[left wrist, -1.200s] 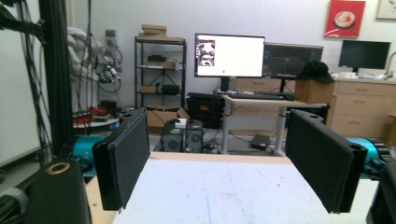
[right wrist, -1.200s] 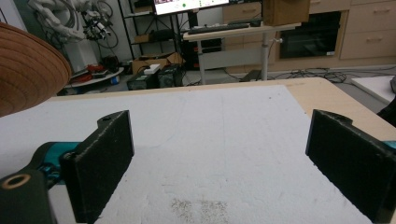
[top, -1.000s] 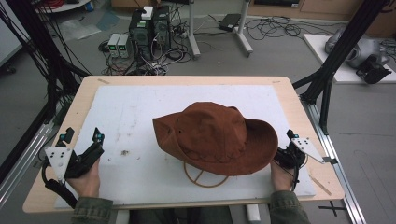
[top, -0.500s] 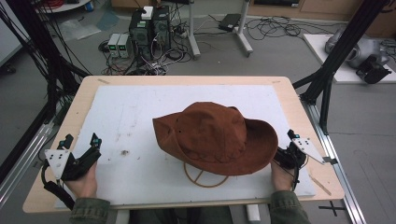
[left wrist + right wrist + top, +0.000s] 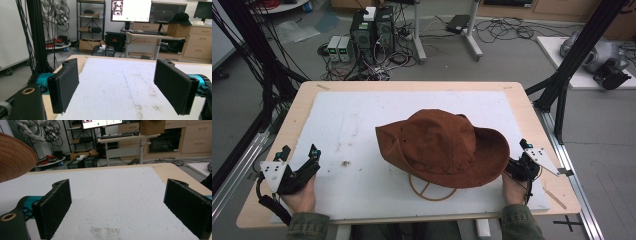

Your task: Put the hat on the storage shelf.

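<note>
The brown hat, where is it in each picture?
High view: the brown hat sits at the middle of the white board, toward the person's side.
Left gripper view: not in this picture.
Right gripper view: the brown hat's brim pokes in at the upper left edge.
Shared landmark: the white board.

No text, label, brand or number is legible anywhere here.

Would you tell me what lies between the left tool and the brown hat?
In the high view, just bare white mat with a small brownish speck lies between the left tool and the hat.
</note>
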`<state>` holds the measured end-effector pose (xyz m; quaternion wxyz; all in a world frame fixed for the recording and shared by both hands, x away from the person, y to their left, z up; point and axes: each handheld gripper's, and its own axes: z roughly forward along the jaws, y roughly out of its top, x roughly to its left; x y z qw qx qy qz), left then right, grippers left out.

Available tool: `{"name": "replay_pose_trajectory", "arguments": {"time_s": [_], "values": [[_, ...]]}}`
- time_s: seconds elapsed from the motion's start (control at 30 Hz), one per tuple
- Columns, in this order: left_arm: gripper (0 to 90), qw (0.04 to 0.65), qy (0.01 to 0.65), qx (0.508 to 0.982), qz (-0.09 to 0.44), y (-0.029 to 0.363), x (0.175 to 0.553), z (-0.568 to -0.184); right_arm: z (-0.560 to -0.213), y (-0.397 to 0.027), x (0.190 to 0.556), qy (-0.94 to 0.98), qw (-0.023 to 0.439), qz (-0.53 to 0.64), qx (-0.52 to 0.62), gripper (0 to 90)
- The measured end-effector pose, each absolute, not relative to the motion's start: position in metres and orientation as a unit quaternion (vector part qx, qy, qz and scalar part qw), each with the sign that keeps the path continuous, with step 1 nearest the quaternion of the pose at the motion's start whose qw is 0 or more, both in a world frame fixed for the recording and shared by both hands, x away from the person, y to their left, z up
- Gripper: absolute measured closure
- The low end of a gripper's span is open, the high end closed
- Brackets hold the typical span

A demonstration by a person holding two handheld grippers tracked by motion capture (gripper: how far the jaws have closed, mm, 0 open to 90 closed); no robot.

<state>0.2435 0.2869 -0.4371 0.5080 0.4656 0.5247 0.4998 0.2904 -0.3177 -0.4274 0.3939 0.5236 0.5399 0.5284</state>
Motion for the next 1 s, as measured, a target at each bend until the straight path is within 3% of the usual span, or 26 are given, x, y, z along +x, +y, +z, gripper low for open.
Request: {"name": "replay_pose_trajectory", "arguments": {"time_s": [1.0], "values": [[21.4,0.508,0.535,0.474,0.481,0.2892,0.242,-0.4384,-0.4304,-0.3219,0.2872,0.534,0.388,0.532,0.53,6.9]]}}
